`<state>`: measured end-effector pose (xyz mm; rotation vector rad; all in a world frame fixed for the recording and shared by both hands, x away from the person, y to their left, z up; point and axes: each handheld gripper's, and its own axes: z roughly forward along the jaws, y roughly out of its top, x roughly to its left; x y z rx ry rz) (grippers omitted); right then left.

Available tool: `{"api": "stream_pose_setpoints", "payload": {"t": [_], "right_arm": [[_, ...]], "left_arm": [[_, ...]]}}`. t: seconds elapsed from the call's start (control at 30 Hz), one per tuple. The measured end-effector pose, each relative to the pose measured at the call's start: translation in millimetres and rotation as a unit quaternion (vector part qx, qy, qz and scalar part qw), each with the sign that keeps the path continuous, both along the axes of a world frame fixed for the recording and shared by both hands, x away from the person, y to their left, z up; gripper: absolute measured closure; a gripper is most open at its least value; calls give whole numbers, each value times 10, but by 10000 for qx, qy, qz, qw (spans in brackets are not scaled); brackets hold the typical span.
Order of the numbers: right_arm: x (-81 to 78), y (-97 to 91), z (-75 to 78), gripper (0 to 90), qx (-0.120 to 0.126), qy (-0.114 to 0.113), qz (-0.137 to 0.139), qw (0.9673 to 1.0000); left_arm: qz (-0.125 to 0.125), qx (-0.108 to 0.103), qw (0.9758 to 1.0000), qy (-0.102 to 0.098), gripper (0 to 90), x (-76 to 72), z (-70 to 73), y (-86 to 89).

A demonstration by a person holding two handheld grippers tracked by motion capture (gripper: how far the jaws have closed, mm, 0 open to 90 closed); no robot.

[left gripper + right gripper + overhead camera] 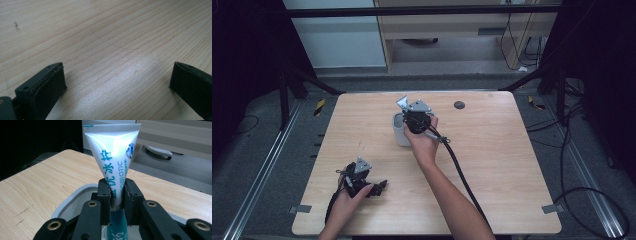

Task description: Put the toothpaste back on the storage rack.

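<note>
right hand-held gripper [117, 195]: being clamped on toothpaste tube [113, 157], crimped end at 12 o'clock, above white cup [72, 197] | left hand-held gripper [117, 82]: being held apart over worktop [112, 32]

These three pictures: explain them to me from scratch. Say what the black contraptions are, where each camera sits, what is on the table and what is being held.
No robot here: a person holds a two-jaw clamp in each hand. The high view looks down on a wooden table from above the person's side. The other two pictures come from small cameras riding on the clamps, looking along their black jaws.

The right hand-held gripper is shut on a white tube with blue print, held upright with its flat crimped end on top, over a white cup that stands on the table. In the high view that cup sits near the table's middle.

The left hand-held gripper rests near the table's front left, jaws open, with bare wood between them.
</note>
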<state>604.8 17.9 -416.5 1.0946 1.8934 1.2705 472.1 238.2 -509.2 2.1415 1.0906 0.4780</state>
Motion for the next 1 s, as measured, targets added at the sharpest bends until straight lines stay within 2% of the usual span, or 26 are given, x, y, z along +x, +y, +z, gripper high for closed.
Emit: {"api": "stream_pose_setpoints", "payload": {"t": [0.37, 0.8, 1.0], "right_arm": [[12, -1, 33, 742, -4, 62, 33, 10000], [-29, -9, 82, 656, -20, 6, 71, 10000], [-50, -24, 101, 643, -14, -1, 87, 10000]], "left_arm": [[-11, -1, 10000, 4, 0, -2, 0, 0], [-10, -3, 10000, 0, 0, -3, 0, -1], [-11, -1, 10000, 1, 0, -3, 0, 0]]}}
